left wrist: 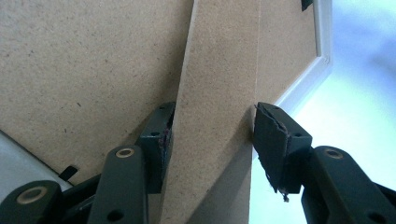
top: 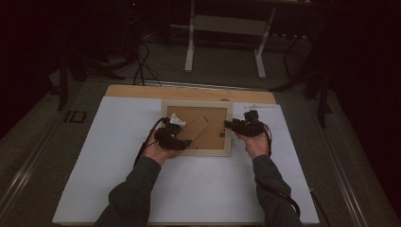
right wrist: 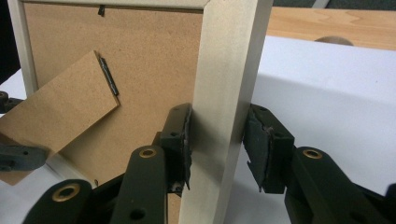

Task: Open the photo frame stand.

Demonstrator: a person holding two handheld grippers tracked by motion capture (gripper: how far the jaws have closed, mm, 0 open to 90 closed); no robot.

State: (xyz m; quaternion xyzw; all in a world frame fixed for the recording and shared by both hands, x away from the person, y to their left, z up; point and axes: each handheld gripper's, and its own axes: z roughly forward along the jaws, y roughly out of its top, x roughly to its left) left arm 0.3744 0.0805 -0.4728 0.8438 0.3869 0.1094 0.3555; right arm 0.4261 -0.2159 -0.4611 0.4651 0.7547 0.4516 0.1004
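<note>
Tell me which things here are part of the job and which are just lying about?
In use:
- frame, face down
- stand flap between the left gripper's jaws
- right gripper, jaws astride the frame's side rail

Lying about:
- white sheet
- table legs behind
- floor cables

Pale wooden picture frame [top: 197, 152] lies face down on a white sheet [top: 118, 142] covering a light wooden table [top: 142, 91], brown fibreboard backing [top: 191, 116] up. Brown fibreboard stand flap [top: 198, 128] runs diagonally across the backing. Left black two-jaw gripper [top: 186, 142] sits over the frame's lower left, at the flap's lower end. Right black two-jaw gripper [top: 228, 124] meets the frame's right edge. Crumpled white scrap [top: 176, 119] just beside the left gripper.
</note>
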